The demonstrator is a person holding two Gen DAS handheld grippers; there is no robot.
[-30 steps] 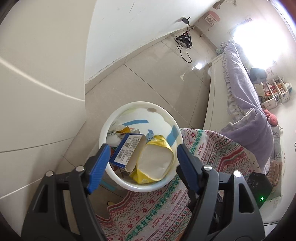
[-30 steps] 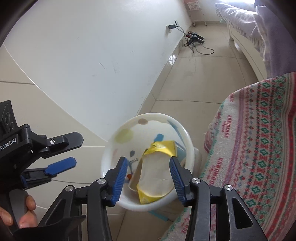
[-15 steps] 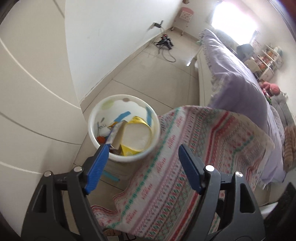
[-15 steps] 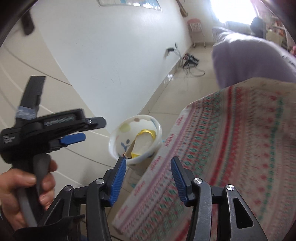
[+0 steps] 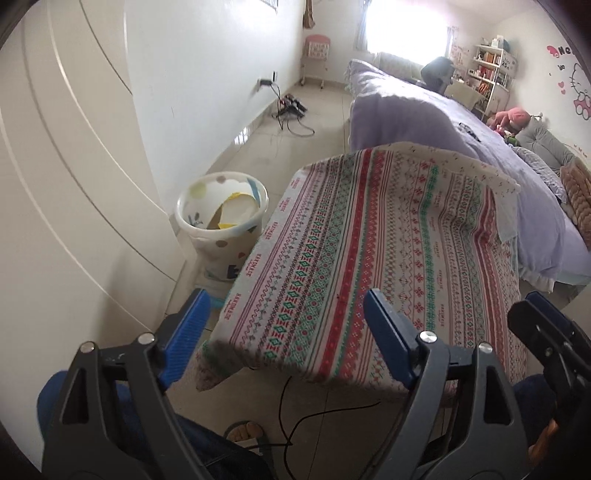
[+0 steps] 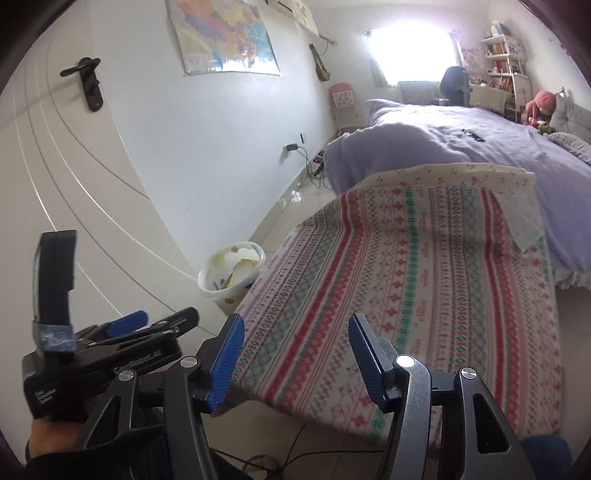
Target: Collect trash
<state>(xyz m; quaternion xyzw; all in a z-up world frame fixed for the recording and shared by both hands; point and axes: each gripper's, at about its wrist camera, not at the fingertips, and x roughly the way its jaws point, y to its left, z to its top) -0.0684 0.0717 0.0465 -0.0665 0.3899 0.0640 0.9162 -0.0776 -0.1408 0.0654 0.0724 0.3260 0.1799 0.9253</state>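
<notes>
White wall (image 6: 229, 122) on left, map poster (image 6: 225, 35) high up. Pale glossy floor tiles (image 5: 321, 107). Bed, lilac cover (image 6: 480, 147), on right. Patterned cloth over table (image 5: 369, 258) in foreground. Bright window (image 6: 410, 44) at far end, shelf (image 6: 506, 55) beside it.

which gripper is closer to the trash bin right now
Left. The left gripper hangs open just short of the bin, which sits ahead and to its left. The right gripper, also open, is beside it on the far side, over the patterned cloth.
</notes>
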